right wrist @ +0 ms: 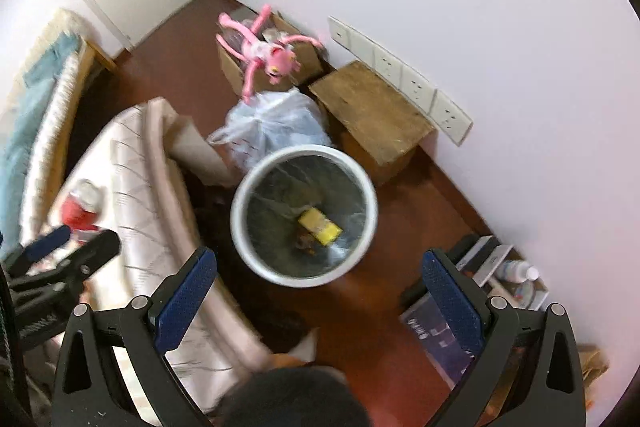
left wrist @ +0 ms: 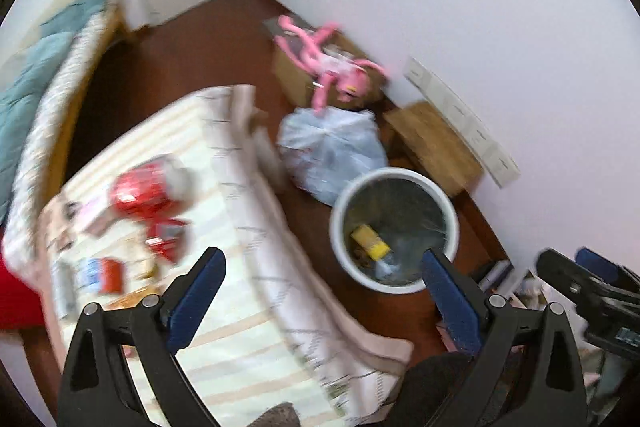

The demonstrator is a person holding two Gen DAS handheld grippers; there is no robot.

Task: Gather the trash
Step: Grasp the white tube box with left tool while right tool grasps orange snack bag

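The white bin [right wrist: 304,217] stands on the floor beside the bed [left wrist: 224,227] and contains a yellow box [right wrist: 320,225]. A red can [left wrist: 150,187] lies on the bed. Both left tongs [left wrist: 322,259] and right tongs [right wrist: 318,261] are wide open, empty.

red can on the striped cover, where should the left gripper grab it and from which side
Judging by its pose, the red can lies on its side on the striped cover, so take it across the round middle of the body, coming from above with the open left gripper. Blur hides finer detail.
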